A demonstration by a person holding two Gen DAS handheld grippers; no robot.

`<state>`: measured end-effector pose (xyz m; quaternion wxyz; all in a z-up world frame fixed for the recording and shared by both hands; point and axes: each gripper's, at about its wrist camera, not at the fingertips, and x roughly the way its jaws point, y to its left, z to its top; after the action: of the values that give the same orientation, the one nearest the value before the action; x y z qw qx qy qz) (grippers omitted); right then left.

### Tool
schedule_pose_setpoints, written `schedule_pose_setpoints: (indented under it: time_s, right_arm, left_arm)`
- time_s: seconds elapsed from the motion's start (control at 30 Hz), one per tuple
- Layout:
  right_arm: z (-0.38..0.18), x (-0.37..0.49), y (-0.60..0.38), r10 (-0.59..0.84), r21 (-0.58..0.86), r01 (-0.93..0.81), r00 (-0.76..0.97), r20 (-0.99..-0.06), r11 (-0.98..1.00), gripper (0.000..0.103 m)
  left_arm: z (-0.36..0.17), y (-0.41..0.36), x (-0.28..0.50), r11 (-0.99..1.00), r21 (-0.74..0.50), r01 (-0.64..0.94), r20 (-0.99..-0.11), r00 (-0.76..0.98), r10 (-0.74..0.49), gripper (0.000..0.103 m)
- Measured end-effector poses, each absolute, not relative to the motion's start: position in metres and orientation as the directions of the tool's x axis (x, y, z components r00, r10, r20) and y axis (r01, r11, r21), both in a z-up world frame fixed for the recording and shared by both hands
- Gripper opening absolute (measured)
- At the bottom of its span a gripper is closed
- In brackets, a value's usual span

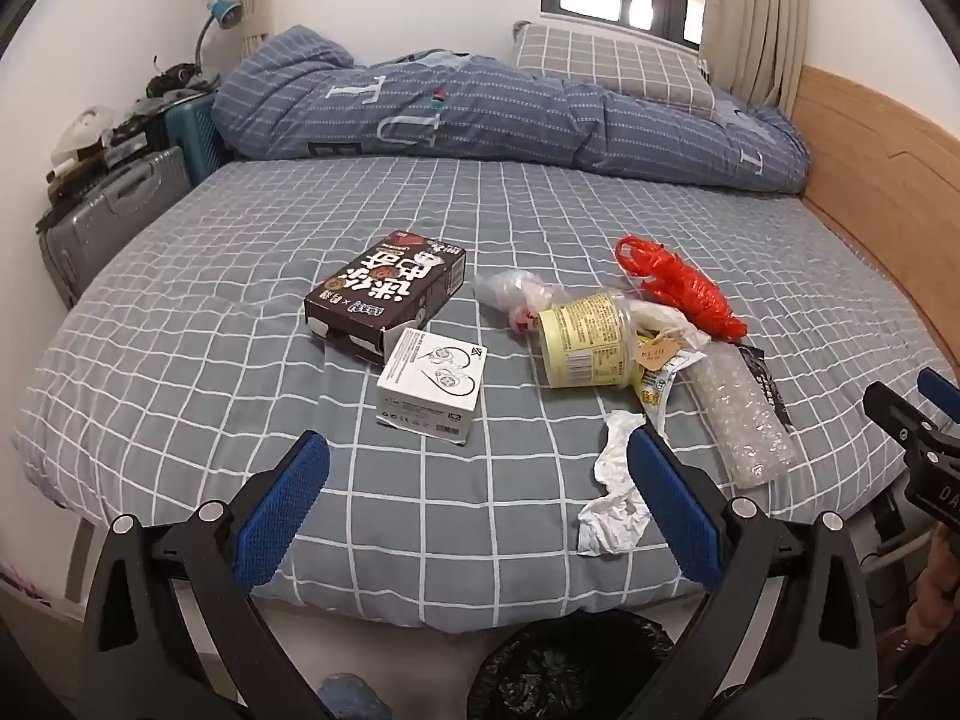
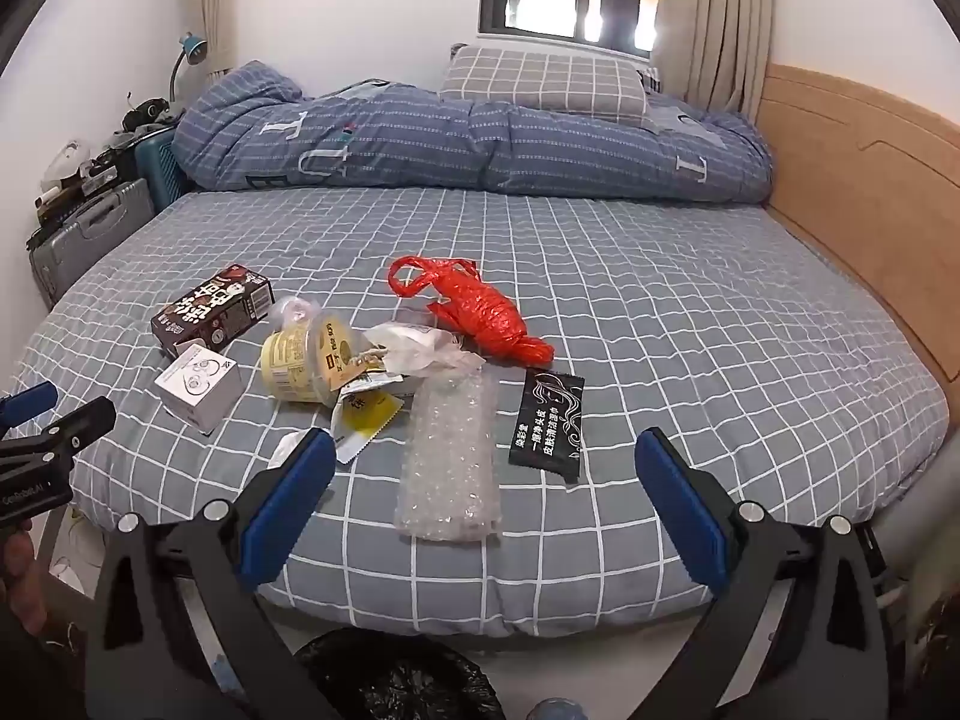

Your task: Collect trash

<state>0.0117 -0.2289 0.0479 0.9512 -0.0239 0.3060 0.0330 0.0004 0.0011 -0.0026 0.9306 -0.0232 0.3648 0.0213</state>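
Trash sits scattered mid-bed on the checked sheet (image 1: 180,312), none collected yet.

Left wrist view: left gripper (image 1: 477,459) spread wide, nothing between the pads, hovering over the near edge of the bed. Crumpled tissue (image 1: 612,492) lies right by its right finger; soft, near weightless, pinch anywhere on the bunch. White earphone box (image 1: 432,384) and brown snack box (image 1: 387,291) just beyond; stiff card, likely empty and light, grip across the short sides. Yellow cup (image 1: 579,348) on its side, thin wall, take by the rim. Black bin bag (image 1: 576,660) below the bed edge.

Right wrist view: right gripper (image 2: 480,462) also fully spread, empty. Bubble wrap (image 2: 450,456) between its fingers but not touched; squashy, slippery film, squeeze mid-length. Black sachet (image 2: 547,420) flat, hard to get under. Red plastic bag (image 2: 486,312) further back, limp, grab the bunched part.
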Motion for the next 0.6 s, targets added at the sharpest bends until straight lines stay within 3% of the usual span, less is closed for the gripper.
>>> schedule_pose_setpoints:
  time_s: [0.6]
  right_arm:
    - [0.0475,0.0115,-0.2318,0.053,-0.011,-0.074,0.806,-0.589,0.997,0.096]
  left_arm:
    - [-0.0018,-0.0038,-0.0006,0.998,-0.019,-0.056,-0.676,0.737,0.029,0.097]
